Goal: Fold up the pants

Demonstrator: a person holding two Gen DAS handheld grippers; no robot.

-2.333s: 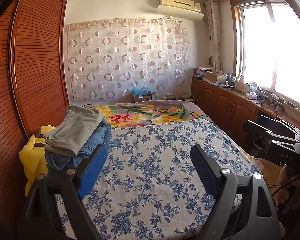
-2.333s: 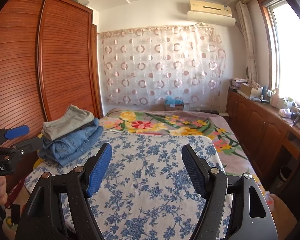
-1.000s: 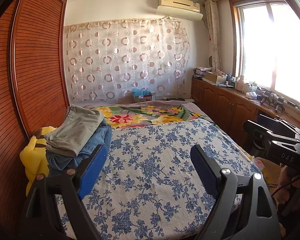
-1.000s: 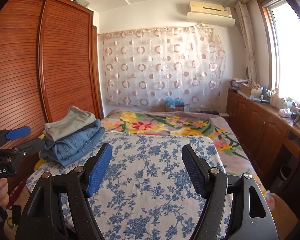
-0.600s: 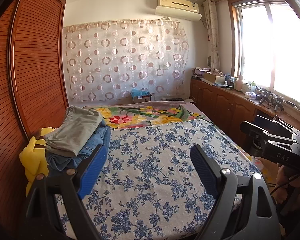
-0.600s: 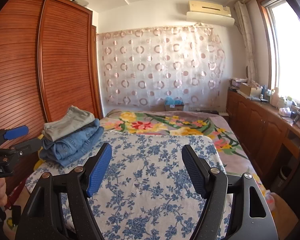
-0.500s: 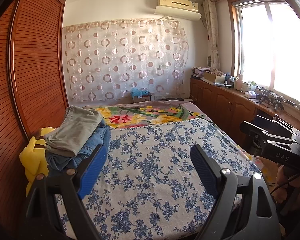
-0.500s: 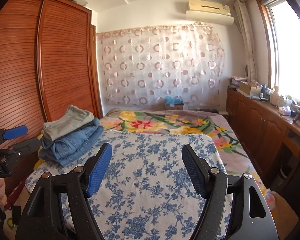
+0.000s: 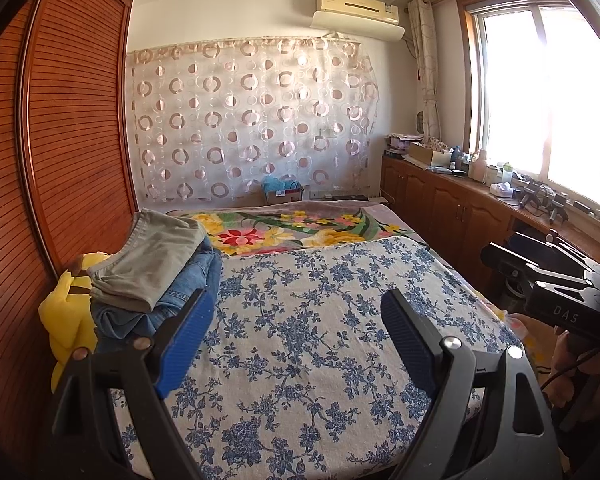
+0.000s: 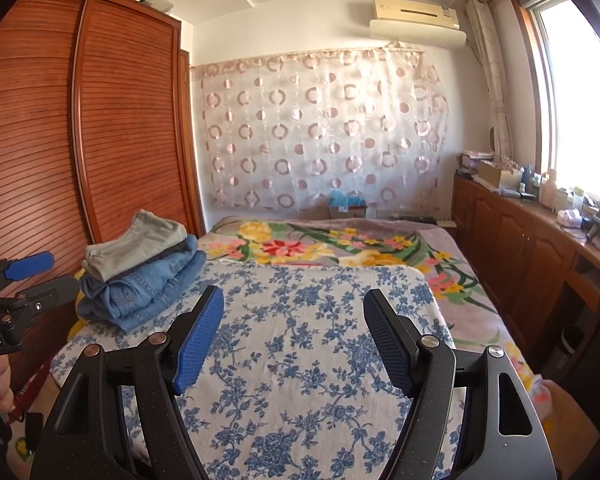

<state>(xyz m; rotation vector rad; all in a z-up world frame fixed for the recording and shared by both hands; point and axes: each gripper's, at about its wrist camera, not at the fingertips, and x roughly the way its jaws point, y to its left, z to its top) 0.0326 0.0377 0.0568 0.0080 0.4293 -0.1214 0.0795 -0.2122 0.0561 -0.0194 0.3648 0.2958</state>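
Nothing moved; right gripper (image 9: 555, 280) reads "DAS".

Right gripper (image 10: 294, 322) has drifted slightly; its view sits marginally lower.

The yellow plush toy (image 9: 70, 312) sits half buried under the stack of pants (image 9: 156, 276). Small items on the tabletop (image 9: 539, 216) blur into window glare, and the bed (image 10: 300, 360) runs off the bottom edge.
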